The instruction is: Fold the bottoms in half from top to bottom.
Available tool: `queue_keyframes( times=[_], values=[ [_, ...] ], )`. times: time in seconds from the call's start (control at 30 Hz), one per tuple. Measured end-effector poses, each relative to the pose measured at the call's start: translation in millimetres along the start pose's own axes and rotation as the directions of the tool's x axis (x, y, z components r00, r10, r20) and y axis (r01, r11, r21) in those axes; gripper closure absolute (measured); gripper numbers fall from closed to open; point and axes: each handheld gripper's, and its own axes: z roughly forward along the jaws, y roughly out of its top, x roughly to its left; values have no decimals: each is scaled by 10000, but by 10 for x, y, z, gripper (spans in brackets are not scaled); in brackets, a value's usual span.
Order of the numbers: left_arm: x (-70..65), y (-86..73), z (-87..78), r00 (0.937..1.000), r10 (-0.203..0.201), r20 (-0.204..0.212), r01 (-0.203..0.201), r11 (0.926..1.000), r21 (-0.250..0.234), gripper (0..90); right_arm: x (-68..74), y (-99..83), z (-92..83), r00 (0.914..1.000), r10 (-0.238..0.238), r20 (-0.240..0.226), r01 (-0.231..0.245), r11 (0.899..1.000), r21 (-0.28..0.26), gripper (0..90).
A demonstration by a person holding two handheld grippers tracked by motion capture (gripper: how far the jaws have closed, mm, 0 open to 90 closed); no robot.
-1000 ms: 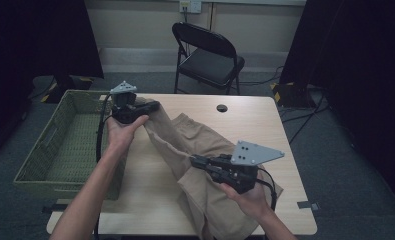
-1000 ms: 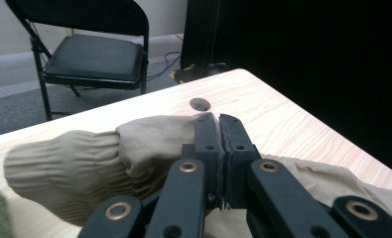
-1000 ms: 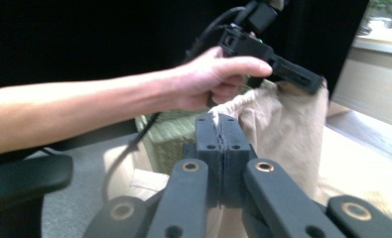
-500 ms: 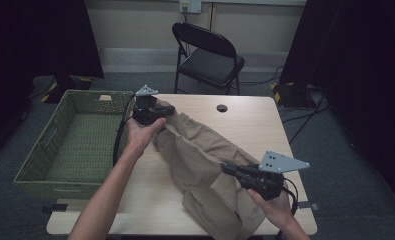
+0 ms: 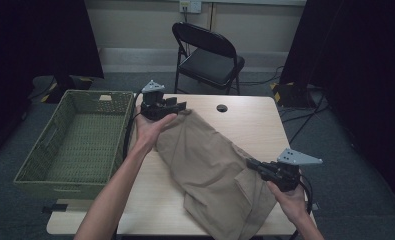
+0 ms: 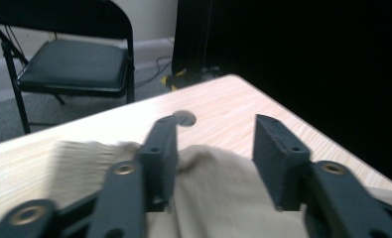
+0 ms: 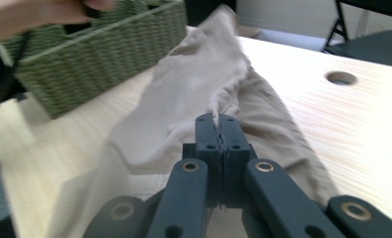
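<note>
Trousers (image 5: 210, 165) lie stretched between extended arms: left tool (image 5: 172, 106) just spreading off them, right tool (image 5: 252, 165) pinching fabric.

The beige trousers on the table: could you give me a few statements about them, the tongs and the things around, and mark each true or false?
1. The right tongs are clamped on the beige trousers. True.
2. The left tongs are squeezed tight on the cloth. False: their jaws have just been opening and stand apart, with the cloth lying between them.
3. The trousers lie inside the green basket. False: they lie on the table, and the basket stands beside it.
4. A black folding chair stands beyond the table's far edge. True.
5. The table top has a round hole. True.
</note>
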Motion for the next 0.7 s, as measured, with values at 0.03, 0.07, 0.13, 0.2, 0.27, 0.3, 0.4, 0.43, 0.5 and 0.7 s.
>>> queue_keyframes(
  times=[0.03, 0.07, 0.13, 0.2, 0.27, 0.3, 0.4, 0.43, 0.5, 0.7],
  values=[
    [0, 0, 0, 10000, 0, 0, 0, 10000, 0, 487, 0, 0, 0, 10000, 0, 0, 0, 10000, 0, 892],
    [-36, -71, -10, 10000, 48, 87, -50, 9998, 189, 495, -83, -13, 19, 9997, 142, 179, -144, 9998, 99, 892],
    [-59, -133, -4, 9999, 31, 166, -36, 9994, 345, 538, -107, -17, 26, 9996, 158, 243, -162, 9997, 165, 892],
    [-120, -302, 26, 9990, 210, 382, -239, 9967, 773, 556, -171, -32, 55, 9988, 211, 441, -226, 9992, 335, 892],
    [-161, -520, 49, 9974, 147, 706, -224, 9937, 1094, 602, -231, -42, 71, 9980, 273, 576, -302, 9984, 487, 892],
    [-161, -520, 49, 9974, 147, 706, -224, 9937, 1094, 605, -231, -42, 71, 9980, 273, 576, -302, 9984, 487, 892],
    [-179, -731, 60, 9949, 131, 1005, -272, 9897, 1408, 644, -284, -50, 60, 9971, 274, 714, -316, 9978, 585, 892],
    [-180, -811, 68, 9947, 183, 1014, -346, 9864, 1609, 652, -296, -55, 57, 9964, 242, 816, -293, 9977, 617, 892],
    [-177, -917, 84, 9940, 261, 1062, -466, 9798, 1946, 683, -352, -88, 53, 9956, 337, 877, -396, 9970, 668, 891],
    [-125, -1294, 187, 9958, 268, 871, -500, 9598, 2764, 680, -555, -301, 95, 9826, 198, 1844, -502, 9856, 1616, 890]
  ],
)
